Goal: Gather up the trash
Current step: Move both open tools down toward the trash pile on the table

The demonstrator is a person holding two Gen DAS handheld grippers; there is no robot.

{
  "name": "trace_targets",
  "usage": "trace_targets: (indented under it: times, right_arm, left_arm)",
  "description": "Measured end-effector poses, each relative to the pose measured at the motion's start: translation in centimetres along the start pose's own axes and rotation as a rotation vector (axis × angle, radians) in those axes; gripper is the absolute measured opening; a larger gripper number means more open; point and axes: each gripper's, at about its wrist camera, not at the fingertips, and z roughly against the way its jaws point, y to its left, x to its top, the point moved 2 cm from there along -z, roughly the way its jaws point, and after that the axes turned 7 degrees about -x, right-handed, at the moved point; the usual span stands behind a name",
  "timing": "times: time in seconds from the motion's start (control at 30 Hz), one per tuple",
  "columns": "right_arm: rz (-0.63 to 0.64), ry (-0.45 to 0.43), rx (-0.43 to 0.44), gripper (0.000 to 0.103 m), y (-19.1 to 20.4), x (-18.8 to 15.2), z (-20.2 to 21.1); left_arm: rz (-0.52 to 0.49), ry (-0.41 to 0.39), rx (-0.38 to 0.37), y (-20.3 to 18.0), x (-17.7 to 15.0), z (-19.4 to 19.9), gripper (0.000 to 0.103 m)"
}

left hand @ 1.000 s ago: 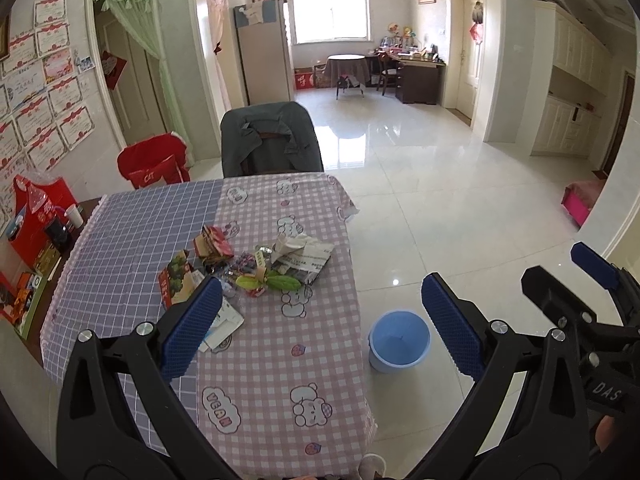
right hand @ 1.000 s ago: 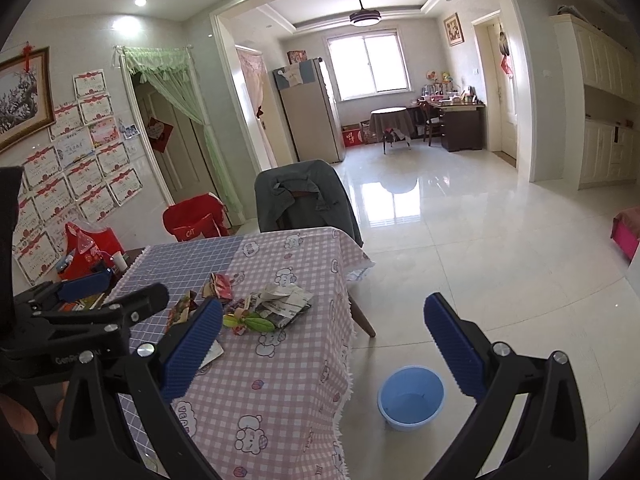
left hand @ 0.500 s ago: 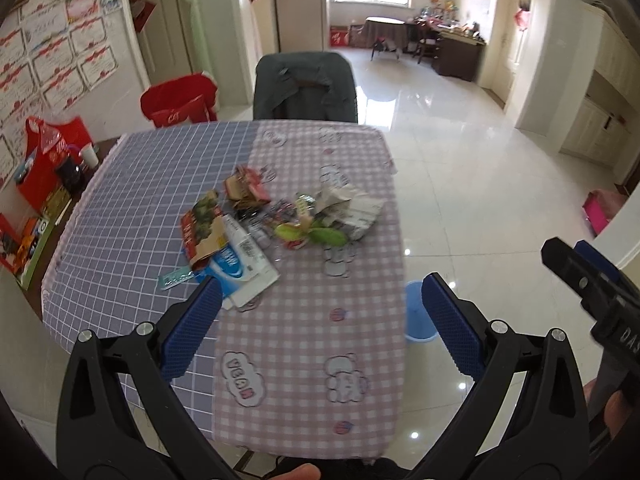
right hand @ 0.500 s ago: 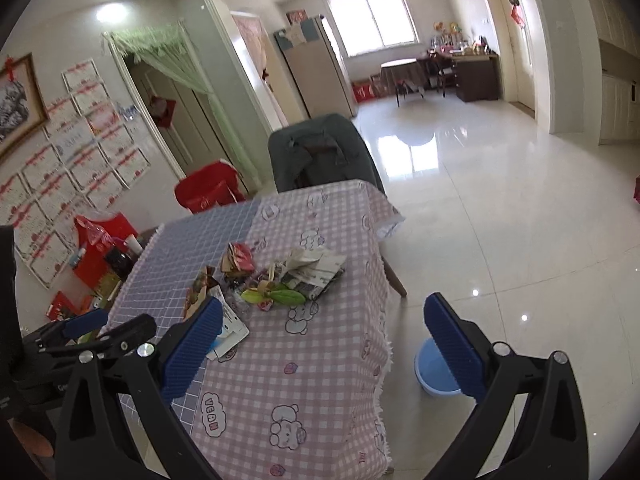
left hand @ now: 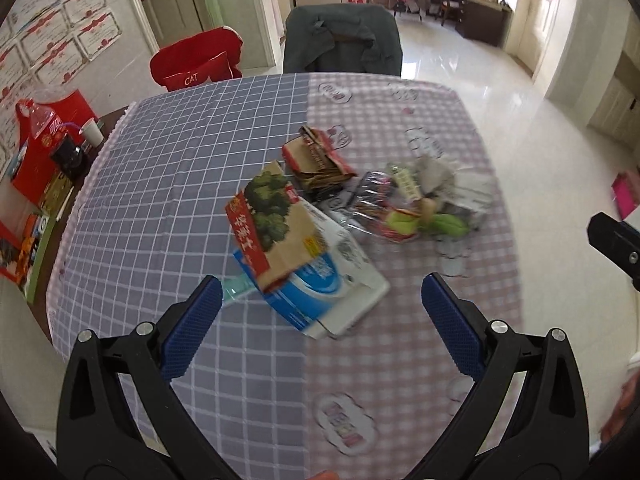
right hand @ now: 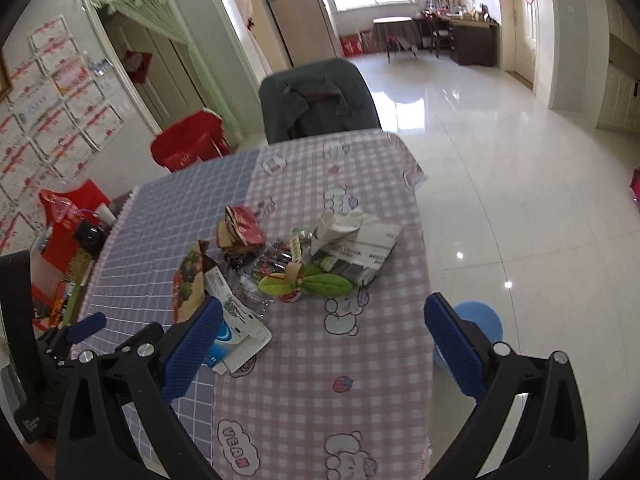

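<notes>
A pile of trash lies mid-table: a red-and-tan carton [left hand: 272, 224] on a blue-and-white box [left hand: 328, 284], a crushed brown-red carton [left hand: 320, 158], clear wrappers [left hand: 368, 200], a green leaf-shaped piece [left hand: 440, 222] and crumpled newspaper [right hand: 360, 240]. My left gripper [left hand: 322, 312] is open, just above and in front of the blue-and-white box. My right gripper [right hand: 322, 332] is open over the pink side of the tablecloth, short of the pile. A blue bin [right hand: 478, 320] stands on the floor right of the table, partly behind my right finger.
The table [left hand: 180, 184] has a blue-grid and pink-check cloth. A chair draped in a grey jacket [left hand: 340, 40] stands at the far end. Red bags, a bottle and a cup [left hand: 94, 132] crowd the left edge. Glossy tiled floor [right hand: 520, 160] lies to the right.
Both grippers have moved forward and down toward the trash pile. The left one now looks down on the boxes from close by. Both stay open.
</notes>
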Motion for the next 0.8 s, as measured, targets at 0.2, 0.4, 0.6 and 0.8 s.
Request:
trace_targets:
  times: [0.2,0.4,0.6,0.8]
  right_arm:
    - [0.009,0.065,-0.072,0.099,2.2,-0.1,-4.5]
    - [0.014,0.125,-0.088,0.099,3.5,-0.2,-8.5]
    - [0.024,0.168,-0.076,0.099,4.6,0.0,-12.2]
    - [0.040,0.197,-0.041,0.099,5.4,0.4,-15.5]
  left_arm:
    - [-0.029,0.038,0.021,2.2,1.2,-5.8,0.098]
    - [-0.029,0.075,0.050,3.5,1.7,-9.8,0.098]
    - [-0.052,0.107,0.060,3.9,2.0,-12.6,0.097]
    - [0.032,0.101,-0.010,6.0,2.7,-12.8,0.074]
